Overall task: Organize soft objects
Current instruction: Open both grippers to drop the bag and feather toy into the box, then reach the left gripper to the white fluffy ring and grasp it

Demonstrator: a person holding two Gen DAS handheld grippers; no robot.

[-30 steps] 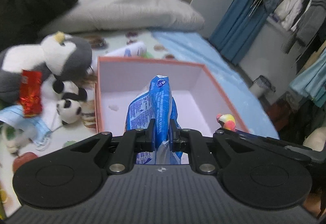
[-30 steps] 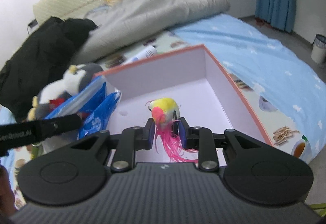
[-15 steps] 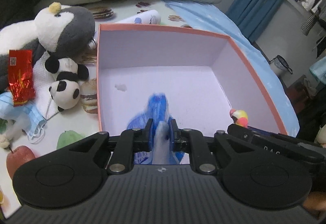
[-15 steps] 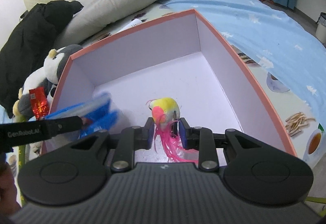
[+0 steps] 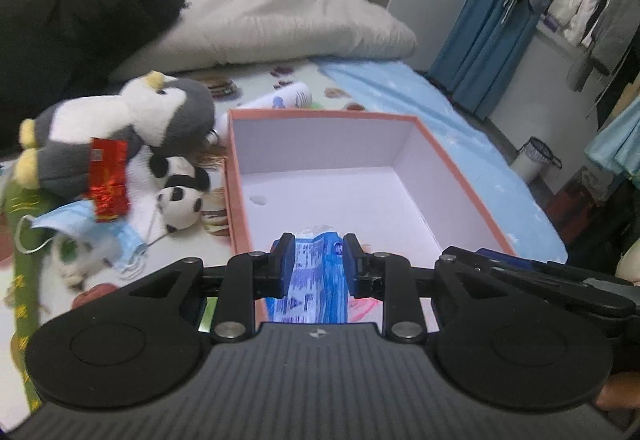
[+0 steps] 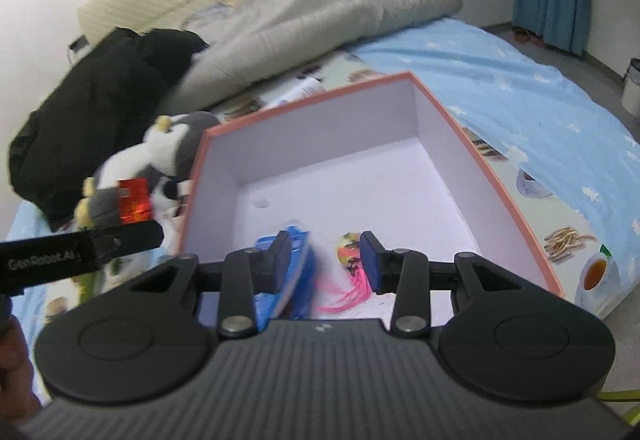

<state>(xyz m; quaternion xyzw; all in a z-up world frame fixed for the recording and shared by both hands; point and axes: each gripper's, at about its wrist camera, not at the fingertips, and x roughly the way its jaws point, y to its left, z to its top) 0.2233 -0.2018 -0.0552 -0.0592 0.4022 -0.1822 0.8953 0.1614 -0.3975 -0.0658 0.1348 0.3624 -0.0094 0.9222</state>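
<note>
Straddling a blue packet (image 5: 316, 276) with the left gripper (image 5: 316, 260), jaws spread and pads standing clear of the wrapper on both sides. Lying on the floor of the box (image 5: 472, 183) at its near edge, crinkled plastic, blue with white print. Just right of it, a scrap of pink fringe showing under the gripper bar.

Hanging over the same near edge with the right gripper (image 6: 325, 260), jaws wide apart, gripping nothing. Between the fingers, seen from the right wrist: the blue packet (image 6: 290, 276) against the left pad, and a small feathered toy (image 6: 350, 264) near the right pad, yellow and pink head, black marks, long pink strands trailing toward the camera. Contact with either pad cannot be told. Both lying on the pale lilac bottom of the box (image 6: 480, 159), salmon-rimmed, walls upright, one small whitish speck farther in.

Crowding the box's left wall outside: a grey-and-white penguin plush (image 5: 132, 135) on its side, a red foil sachet (image 5: 108, 179) across its belly, a small panda plush (image 5: 180, 199) touching the box's corner, a blue face mask (image 5: 80, 232) spread below. Behind the box, a white tube (image 5: 290, 97); farther back a grey duvet (image 5: 280, 23) and a black coat (image 5: 68, 31).
</note>
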